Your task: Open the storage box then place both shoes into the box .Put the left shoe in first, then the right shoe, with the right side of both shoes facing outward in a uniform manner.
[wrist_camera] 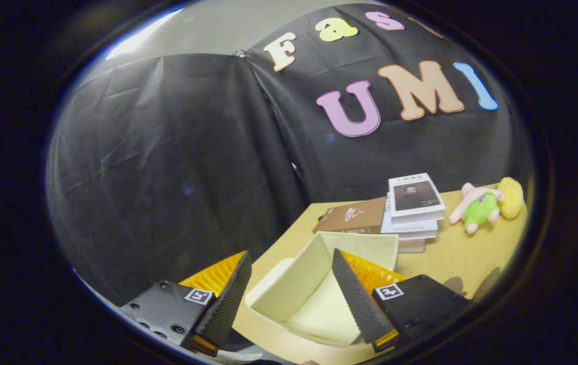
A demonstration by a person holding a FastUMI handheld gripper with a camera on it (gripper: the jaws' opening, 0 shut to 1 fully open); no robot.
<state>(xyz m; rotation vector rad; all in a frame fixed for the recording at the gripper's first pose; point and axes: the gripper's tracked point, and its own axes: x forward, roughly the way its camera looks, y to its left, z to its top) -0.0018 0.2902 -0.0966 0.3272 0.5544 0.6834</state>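
Note:
A cream storage box (pixel 289 284) stands open on the wooden table (pixel 451 263), its inside bare as far as I can see. My gripper (pixel 291 276) hovers above it, open, with nothing between the fingers. The view is tilted. One fingertip (pixel 235 289) hangs over the box's near left corner; the other fingertip (pixel 352 294) covers part of the box's right side. A brown lid-like cardboard piece (pixel 352 218) lies flat just beyond the box.
A stack of books (pixel 414 210) sits beyond the box, partly on the brown cardboard. Further right lie a pink-and-green plush toy (pixel 478 205) and a yellow plush (pixel 511 196). The table's left edge runs close to the box.

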